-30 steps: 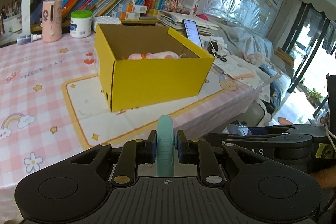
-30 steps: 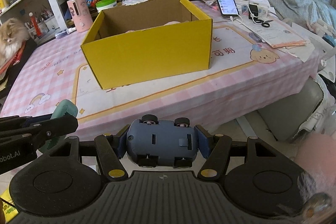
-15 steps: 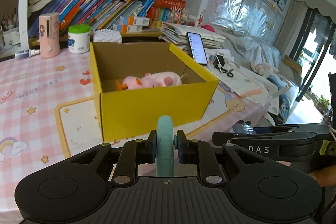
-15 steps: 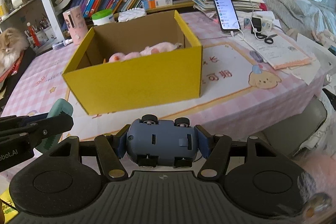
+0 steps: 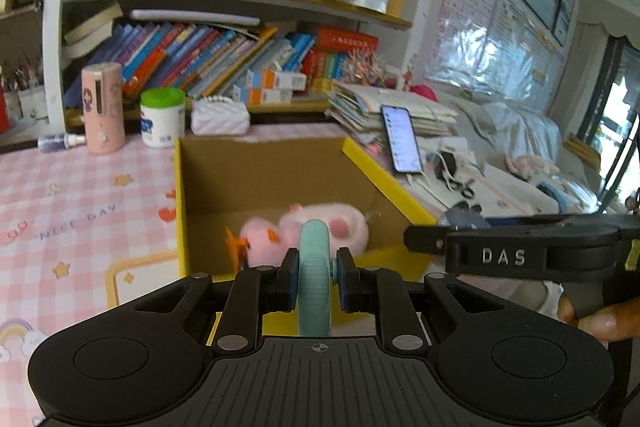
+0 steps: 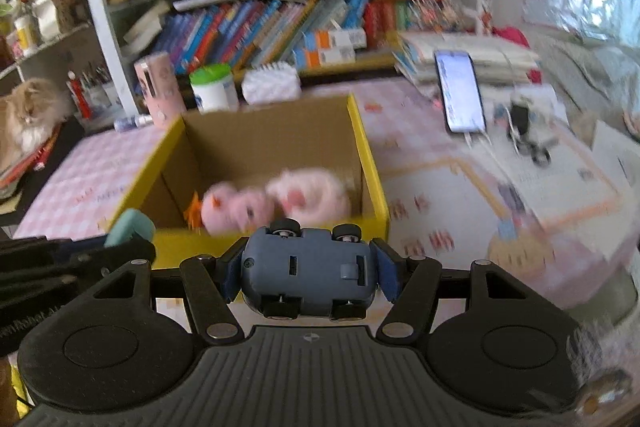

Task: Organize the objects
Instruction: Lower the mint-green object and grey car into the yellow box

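My left gripper (image 5: 315, 277) is shut on a thin teal disc-shaped toy (image 5: 315, 267), held edge-on just above the near rim of the open yellow cardboard box (image 5: 182, 195). A pink plush toy (image 5: 320, 227) lies inside the box. My right gripper (image 6: 308, 277) is shut on a grey-blue toy car (image 6: 308, 279), underside up, at the box's near wall (image 6: 376, 183). The plush toy (image 6: 276, 203) shows in the right wrist view too. The right gripper (image 5: 520, 251) shows at the right of the left wrist view.
The box stands on a pink checked tablecloth (image 5: 72, 211). Behind it are a pink bottle (image 5: 102, 107), a green-lidded tub (image 5: 162, 117) and a white pouch (image 5: 220, 117). A phone (image 6: 460, 91), papers and a charger lie right. Bookshelves stand behind. A cat (image 6: 28, 115) sits far left.
Both grippers have risen and moved forward toward the box with their toys. The box interior and the plush toy now show from above.
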